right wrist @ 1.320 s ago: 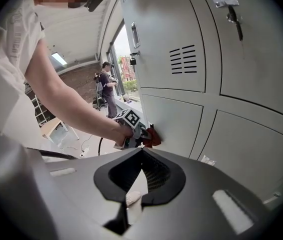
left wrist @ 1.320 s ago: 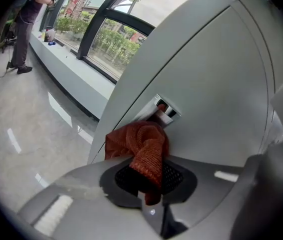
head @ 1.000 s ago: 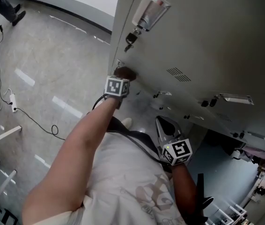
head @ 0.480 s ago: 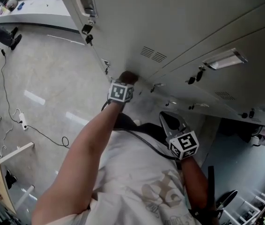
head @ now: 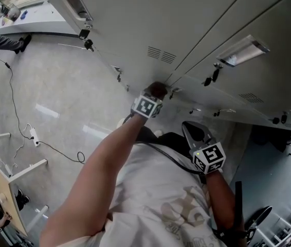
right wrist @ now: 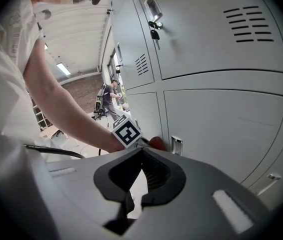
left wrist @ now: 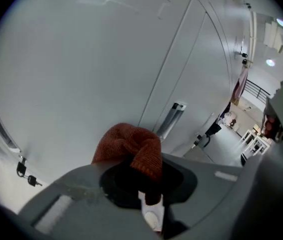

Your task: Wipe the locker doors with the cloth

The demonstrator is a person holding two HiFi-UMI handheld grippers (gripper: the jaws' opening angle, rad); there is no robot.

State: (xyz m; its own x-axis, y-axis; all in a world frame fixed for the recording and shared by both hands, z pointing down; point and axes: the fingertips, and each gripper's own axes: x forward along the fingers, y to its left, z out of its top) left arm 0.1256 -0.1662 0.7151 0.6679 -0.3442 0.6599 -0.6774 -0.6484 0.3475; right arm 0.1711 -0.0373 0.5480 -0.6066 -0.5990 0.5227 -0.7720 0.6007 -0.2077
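Observation:
A rust-orange cloth (left wrist: 130,147) is bunched in my left gripper (head: 155,95), which is shut on it and presses it against a grey locker door (left wrist: 101,59). In the head view the cloth (head: 158,90) sits low on the lockers, by the seam between two doors. The right gripper view shows the same cloth (right wrist: 157,143) touching the door beside a small metal handle (right wrist: 175,145). My right gripper (head: 194,131) hangs back from the lockers near my body. Its jaws are shut with nothing between them (right wrist: 141,153).
Keys hang from a lock (head: 86,44) on a door to the left. A long metal handle (head: 240,50) and vent slots (head: 161,54) mark other doors. A cable and power strip (head: 32,135) lie on the floor at left. A person (head: 1,37) stands far off.
My left gripper has slid the cloth rightward along the lower lockers, from a door's corner to the seam past the vents. The right gripper followed slightly.

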